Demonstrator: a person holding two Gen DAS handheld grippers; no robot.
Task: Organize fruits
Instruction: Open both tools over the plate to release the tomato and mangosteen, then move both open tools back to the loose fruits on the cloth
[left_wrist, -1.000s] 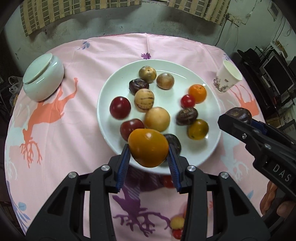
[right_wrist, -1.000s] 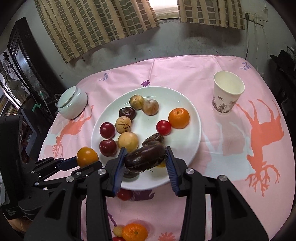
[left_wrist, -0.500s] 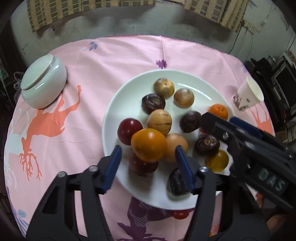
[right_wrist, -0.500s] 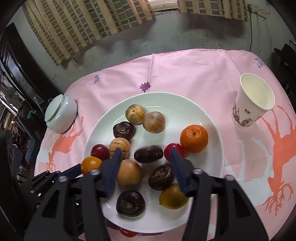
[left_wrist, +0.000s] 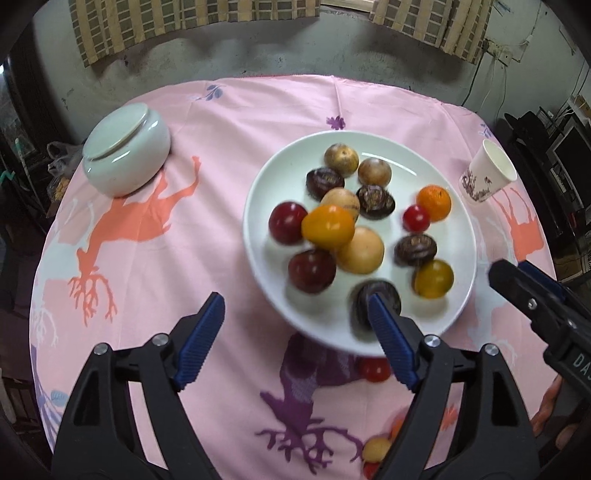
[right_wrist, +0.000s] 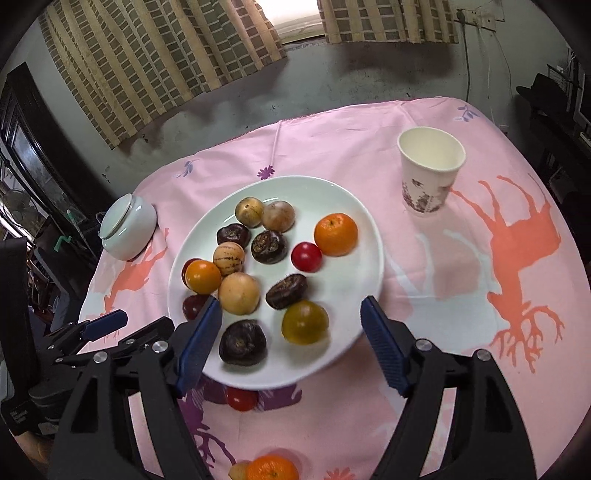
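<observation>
My left hand-held gripper (left_wrist: 295, 338) had just been opening and stood apart, nothing between its pads, the orange-yellow fruit (left_wrist: 328, 226) resting atop others on the white plate (left_wrist: 258, 206). My right hand-held gripper (right_wrist: 291, 341) also stood apart and empty, having just opened, the wrinkled dark fruit (right_wrist: 286, 291) lying on the plate. A red fruit (right_wrist: 241, 398) sat on the table (right_wrist: 443, 295).

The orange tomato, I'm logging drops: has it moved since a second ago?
Yes. The orange tomato left the left gripper and now lies among fruit on the white plate.
</observation>
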